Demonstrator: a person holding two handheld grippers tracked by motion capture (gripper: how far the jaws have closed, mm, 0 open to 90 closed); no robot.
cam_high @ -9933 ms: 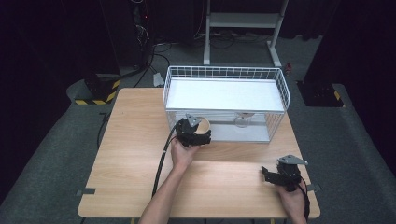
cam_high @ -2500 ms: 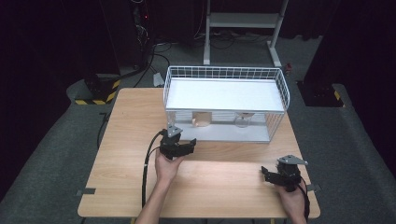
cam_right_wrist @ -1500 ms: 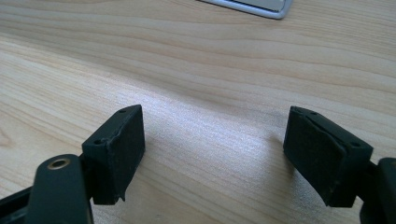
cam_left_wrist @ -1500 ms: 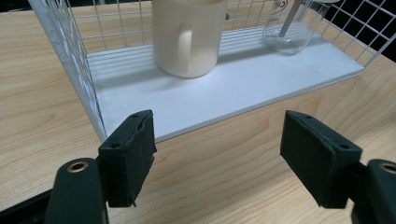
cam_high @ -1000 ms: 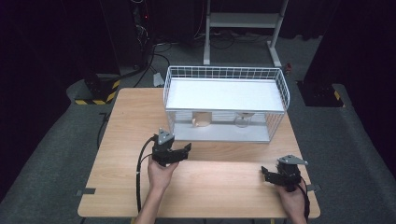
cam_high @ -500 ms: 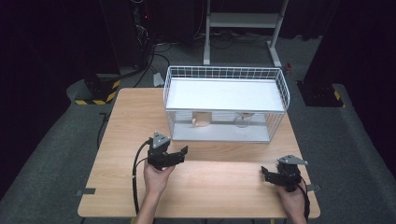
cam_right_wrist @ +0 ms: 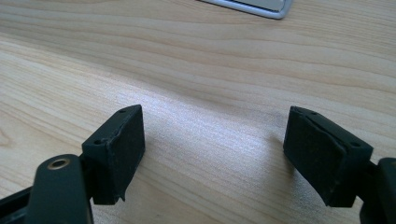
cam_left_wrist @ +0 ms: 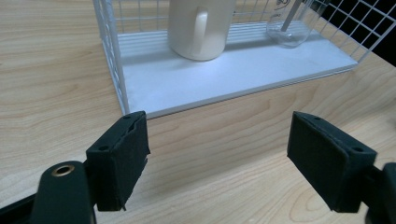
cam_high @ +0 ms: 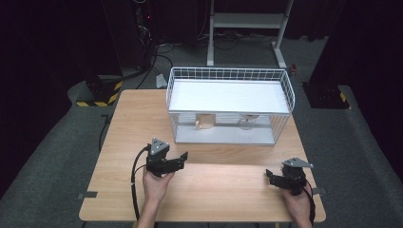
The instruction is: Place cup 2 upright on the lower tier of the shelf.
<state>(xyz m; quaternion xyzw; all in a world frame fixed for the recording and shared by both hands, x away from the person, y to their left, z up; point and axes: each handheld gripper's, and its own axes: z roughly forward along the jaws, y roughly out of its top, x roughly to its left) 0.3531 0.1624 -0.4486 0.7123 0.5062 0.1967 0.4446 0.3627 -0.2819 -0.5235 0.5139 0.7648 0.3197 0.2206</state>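
Observation:
A white wire rack (cam_high: 229, 78) stands at the back of the wooden table (cam_high: 123, 123). On its lower shelf (cam_left_wrist: 233, 70) a cream mug (cam_high: 205, 121) (cam_left_wrist: 201, 28) stands upright. To the mug's right is a clear glass (cam_high: 247, 122) (cam_left_wrist: 292, 23). My left gripper (cam_high: 180, 160) (cam_left_wrist: 217, 163) is held in front of the rack's left corner, apart from it, open and with nothing between its jaws. My right gripper (cam_high: 270, 176) (cam_right_wrist: 212, 154) rests near the table's front right, open over bare wood.
The rack's upper shelf (cam_high: 228, 95) is a flat white sheet with a wire rim. A metal stand (cam_high: 247, 21) and cables lie on the dark floor behind the table. A corner of the rack's base (cam_right_wrist: 252, 3) shows beyond the right jaws.
My left gripper has drawn back from the rack toward the near left of the table, jaws open, leaving the mug on the lower shelf. The right gripper has stayed put.

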